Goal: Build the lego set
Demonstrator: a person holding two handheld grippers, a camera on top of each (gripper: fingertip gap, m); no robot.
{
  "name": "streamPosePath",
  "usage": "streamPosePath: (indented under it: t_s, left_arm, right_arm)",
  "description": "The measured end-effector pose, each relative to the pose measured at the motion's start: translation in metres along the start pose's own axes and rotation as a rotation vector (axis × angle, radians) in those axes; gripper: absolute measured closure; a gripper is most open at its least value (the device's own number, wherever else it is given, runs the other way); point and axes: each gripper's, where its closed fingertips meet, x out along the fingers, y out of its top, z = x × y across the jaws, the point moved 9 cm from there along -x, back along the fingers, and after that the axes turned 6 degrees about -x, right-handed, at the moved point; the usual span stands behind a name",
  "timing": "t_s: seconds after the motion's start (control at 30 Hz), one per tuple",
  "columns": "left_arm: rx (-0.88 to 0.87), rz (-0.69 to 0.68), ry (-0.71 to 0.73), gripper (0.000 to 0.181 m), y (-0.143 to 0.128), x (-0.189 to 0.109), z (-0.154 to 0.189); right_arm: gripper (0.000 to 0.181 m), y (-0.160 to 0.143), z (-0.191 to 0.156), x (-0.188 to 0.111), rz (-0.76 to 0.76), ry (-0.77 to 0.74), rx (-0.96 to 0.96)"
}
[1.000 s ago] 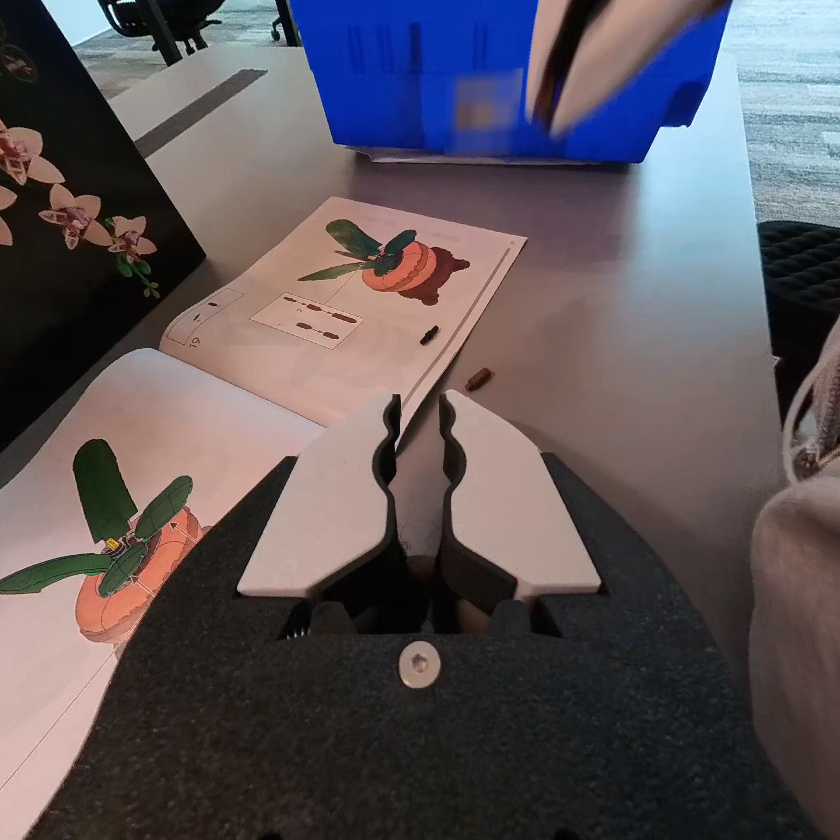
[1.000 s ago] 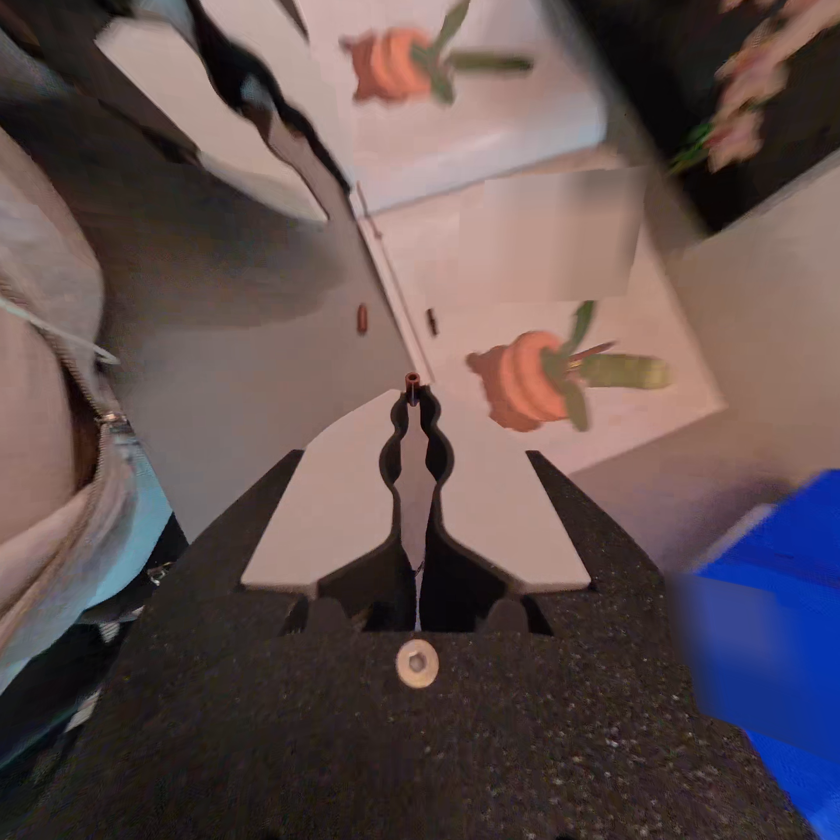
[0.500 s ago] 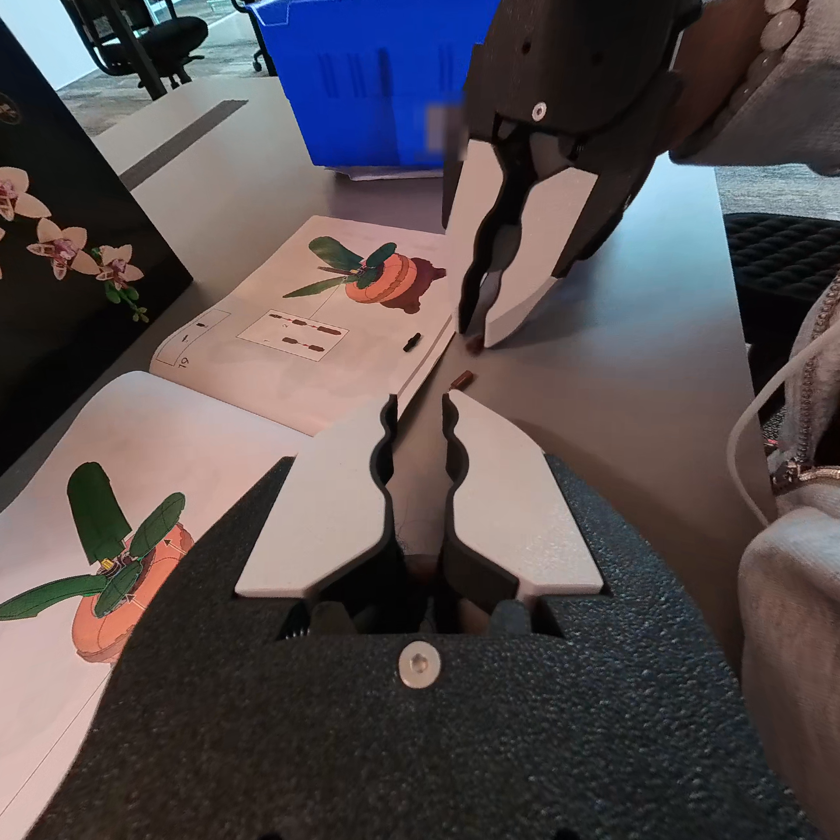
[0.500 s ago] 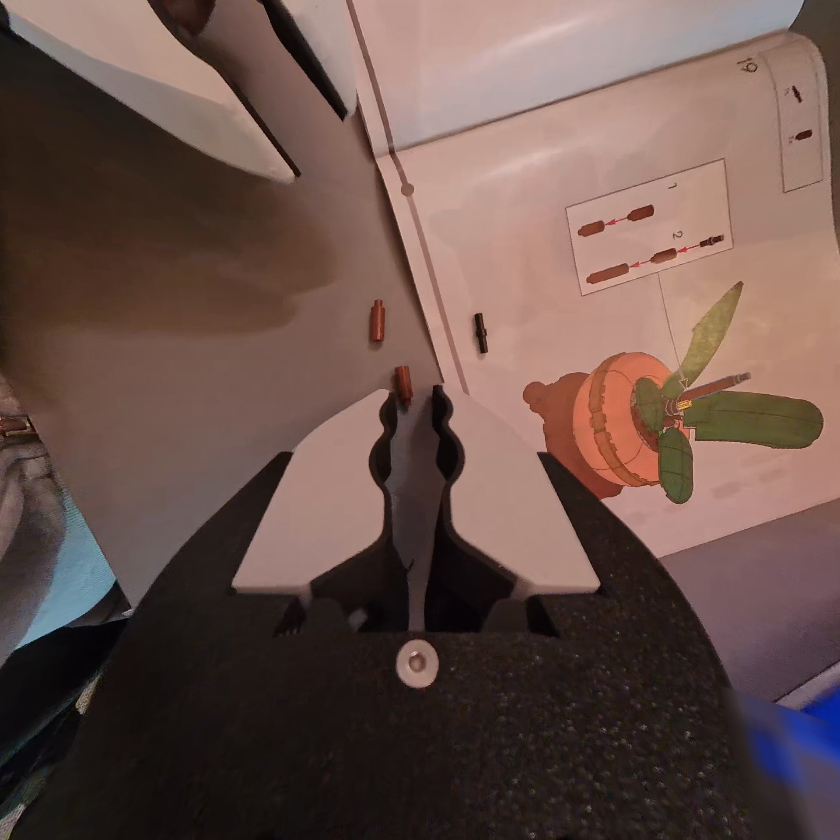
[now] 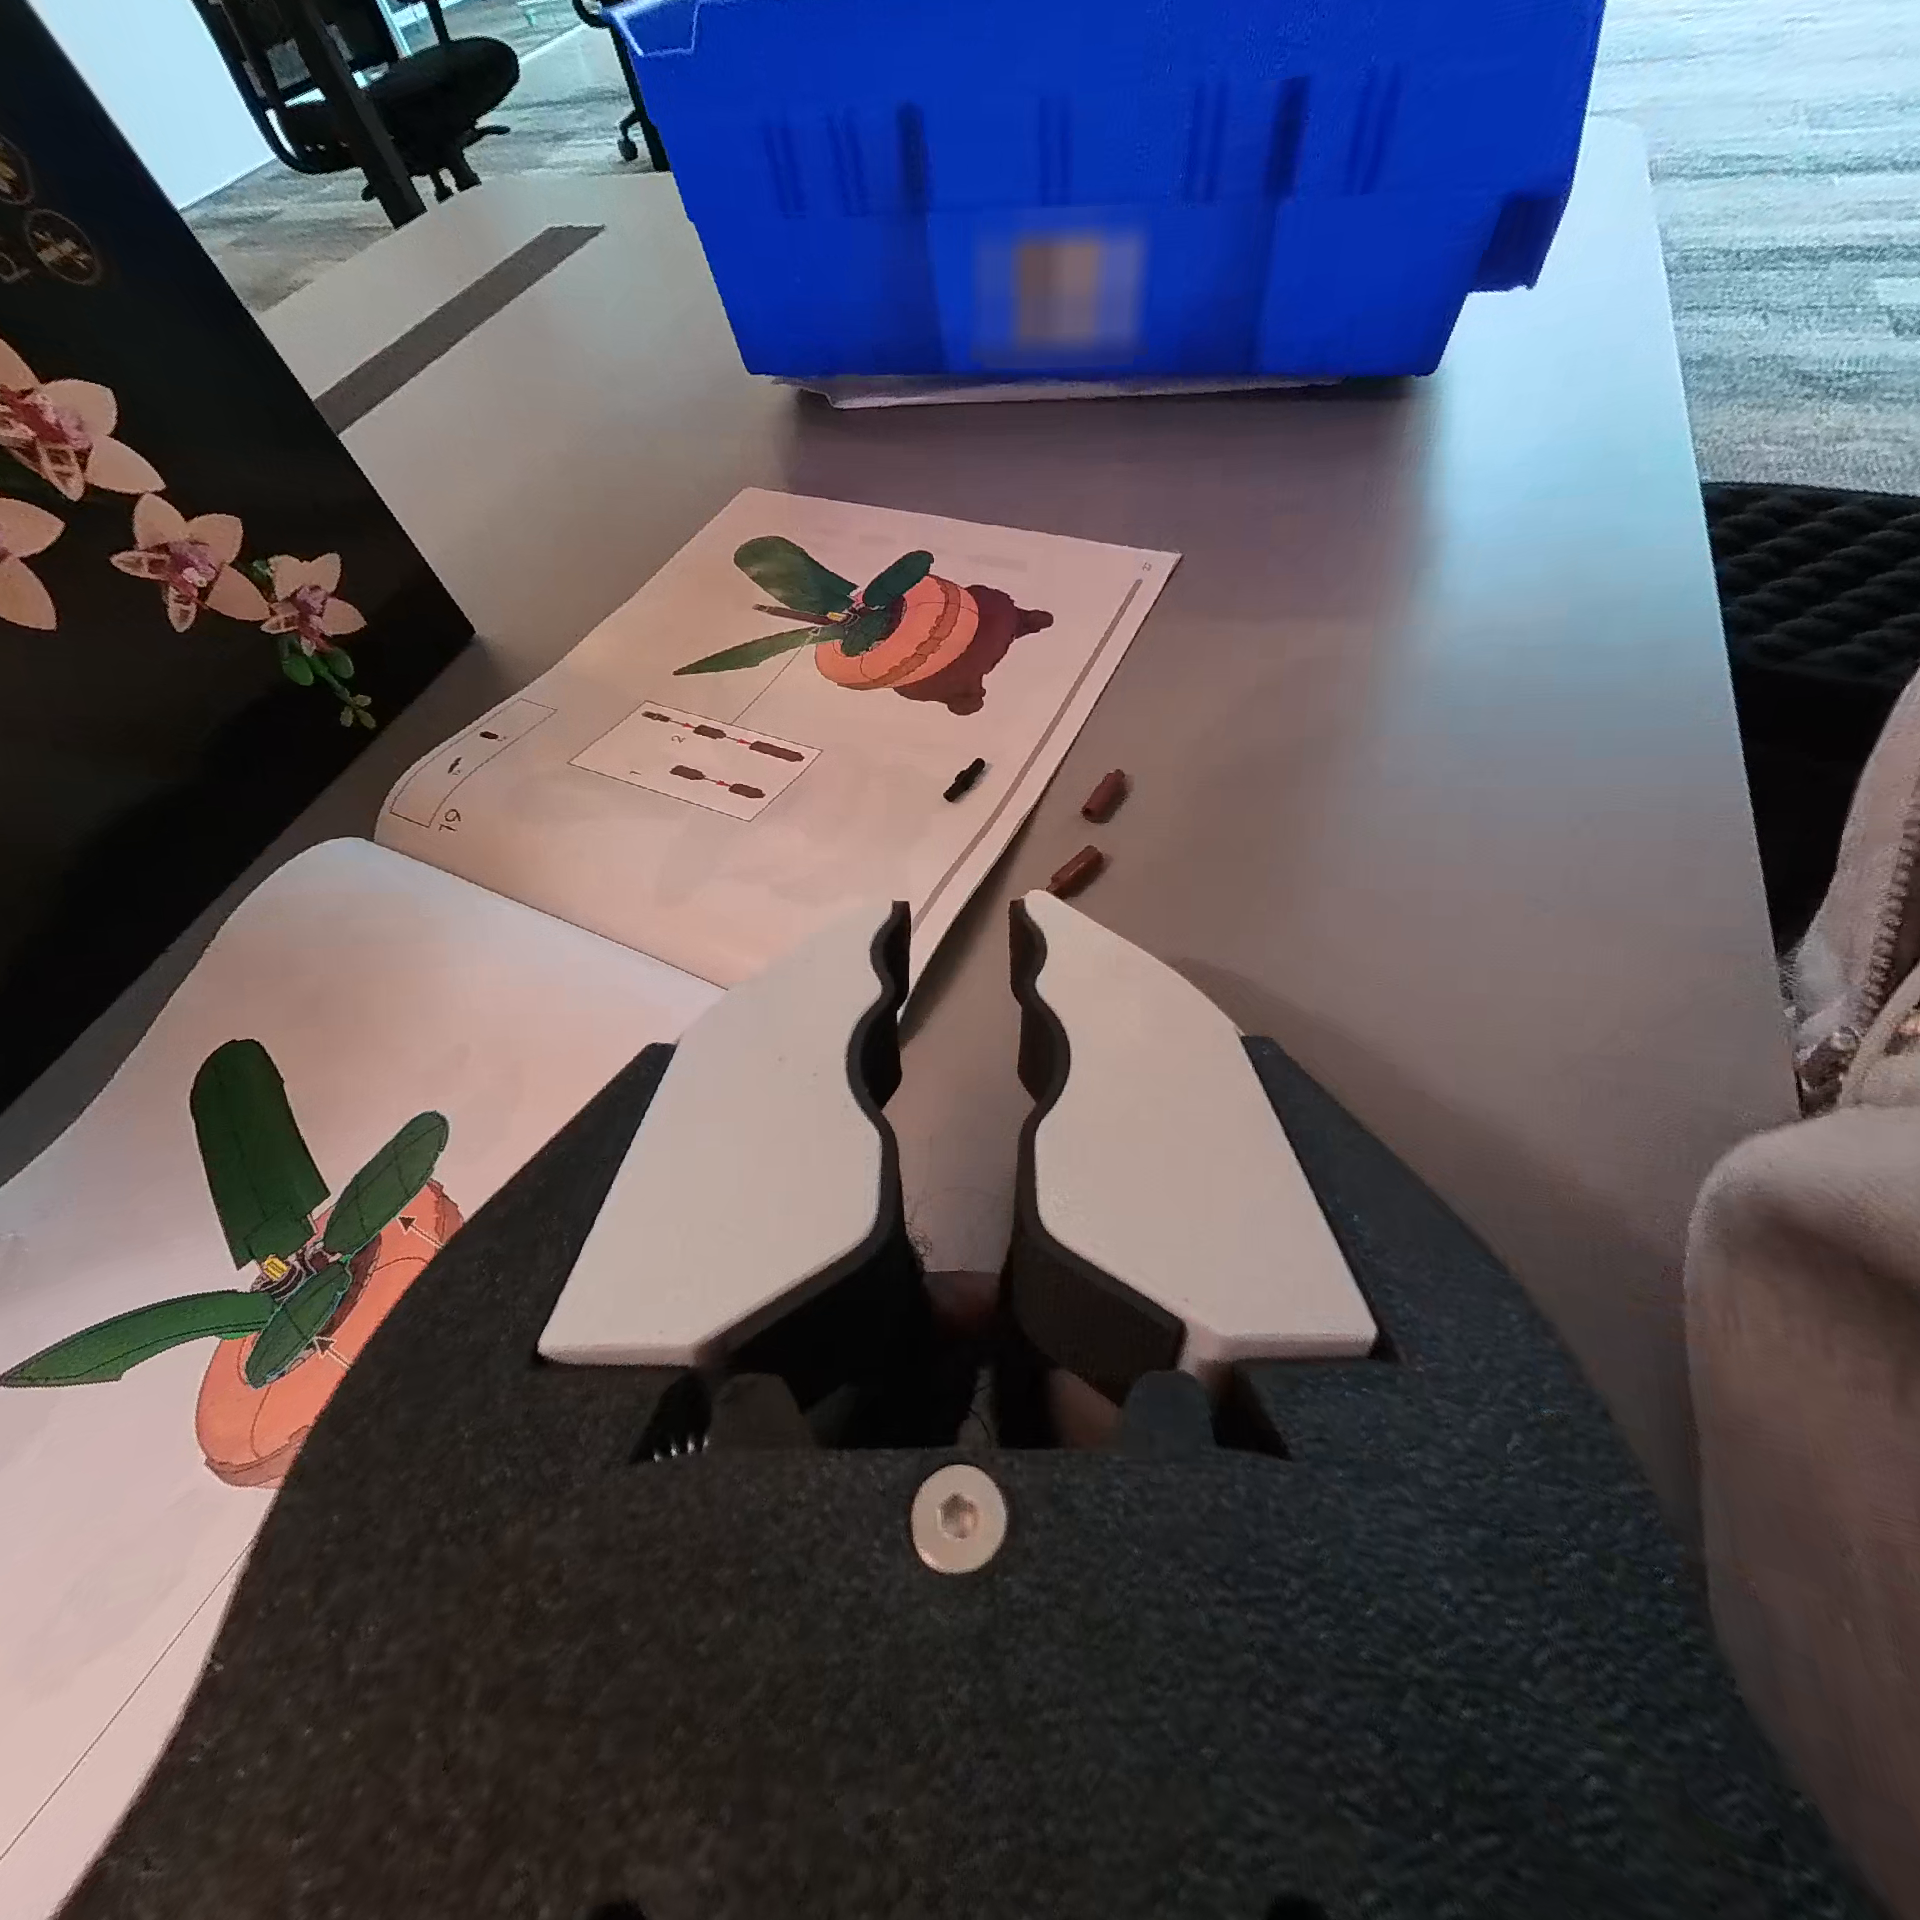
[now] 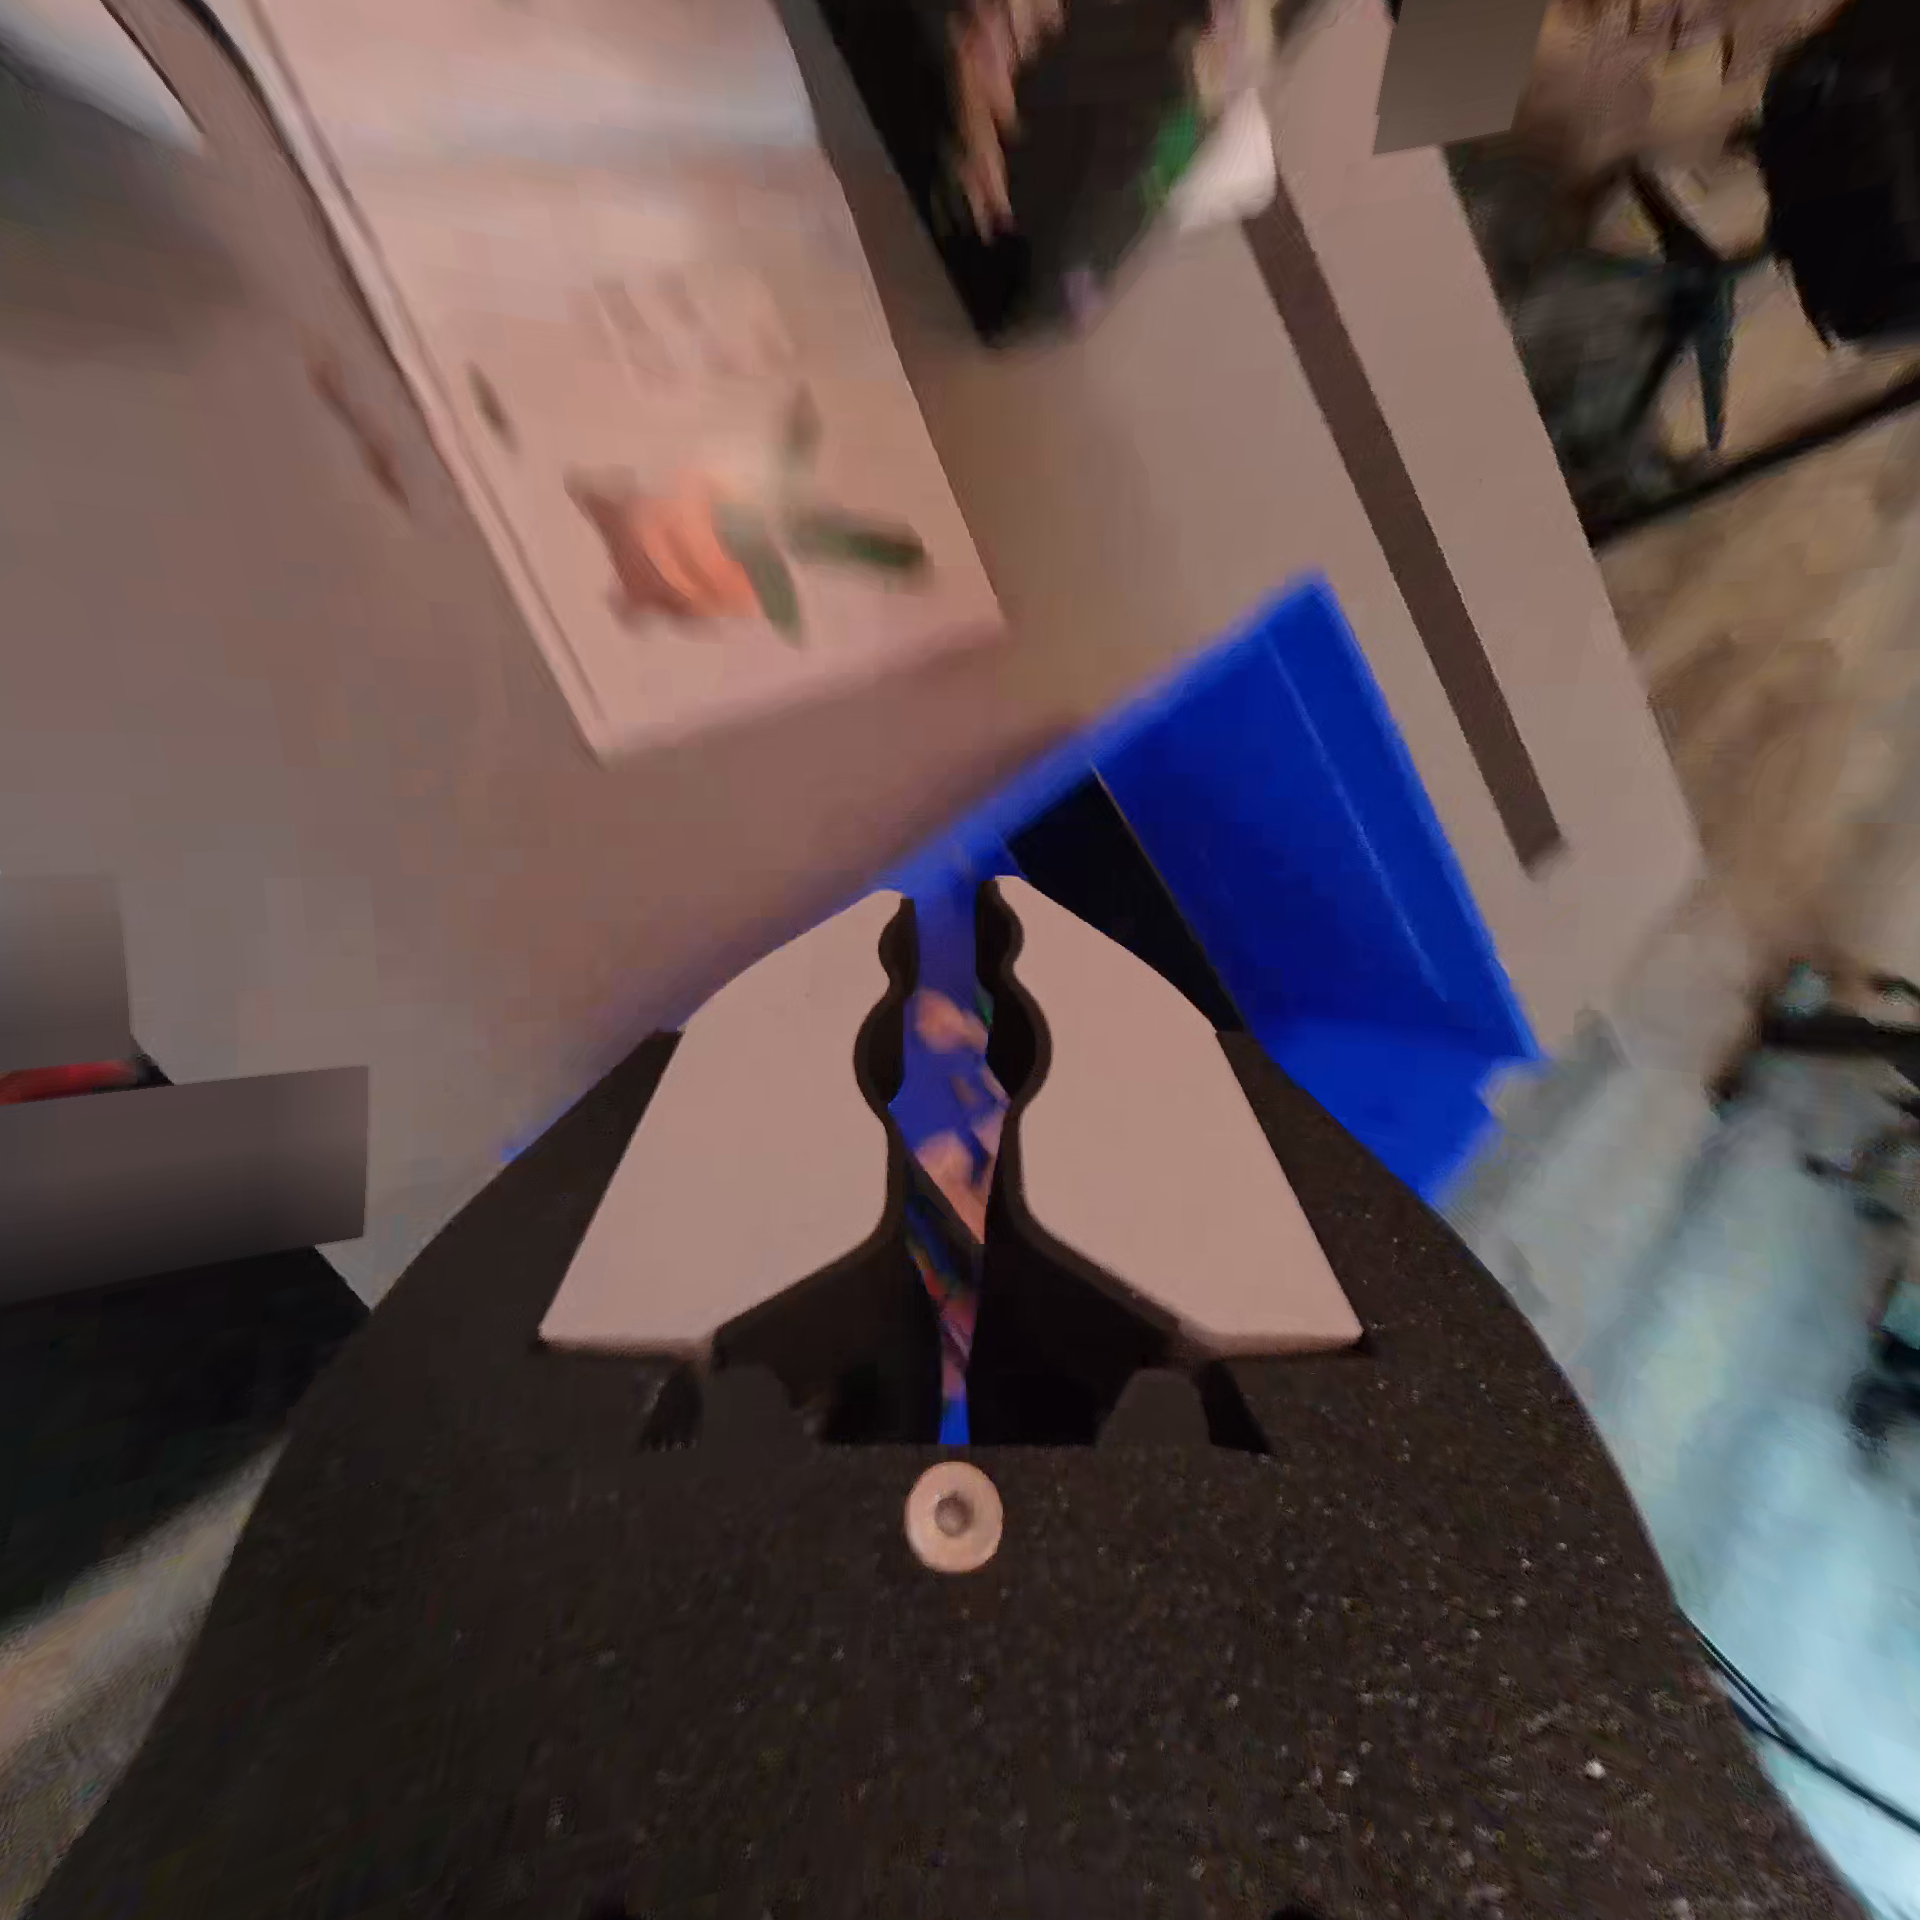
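Two small brown pieces, one [image 5: 1104, 796] beyond the other [image 5: 1074, 871], lie on the grey table just right of the open instruction booklet [image 5: 727, 727]. A small black pin [image 5: 964, 780] lies on the booklet's right page. My left gripper [image 5: 961, 914] hovers just short of the nearer brown piece, open by a narrow gap and empty. In the blurred right wrist view, my right gripper [image 6: 945, 896] is over the near edge of the blue bin [image 6: 1299, 831]. Its fingers stand a narrow gap apart with nothing between them. The booklet [image 6: 665, 468] shows behind it.
The blue bin [image 5: 1101, 177] stands at the far end of the table on some paper. A black box with orchid pictures [image 5: 156, 520] stands at the left. A grey sleeve [image 5: 1808, 1351] is at the right, with a black chair [image 5: 1818, 582] beyond the table edge. About 30 cm separates my left fingertips from my right. The small black pin [image 5: 964, 780] lies some 8 cm from my left tips, 25 cm from my right tips.
My right gripper set its brown piece down beside the other one, opened, and swung away toward the blue bin. It has left the left wrist view. My left gripper barely moved.
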Motion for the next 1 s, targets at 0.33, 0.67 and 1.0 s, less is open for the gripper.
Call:
streamPosePath:
  t_s: [0.33, 0.67, 1.0]
  left_arm:
    - [-0.003, -0.033, 0.048, 0.164, -0.001, 0.004, -0.001]
    - [-0.027, 0.064, 0.020, 0.165, 0.000, -0.009, -0.003]
    - [-0.029, 0.096, 0.019, 0.165, 0.000, -0.012, -0.003]
  right_arm:
    - [0.175, -0.128, 0.063, 0.091, -0.778, 0.078, 0.383]
    - [0.168, -0.147, 0.063, 0.133, -0.941, 0.209, 0.474]
    - [0.175, -0.144, 0.063, 0.130, -0.823, 0.310, 0.494]
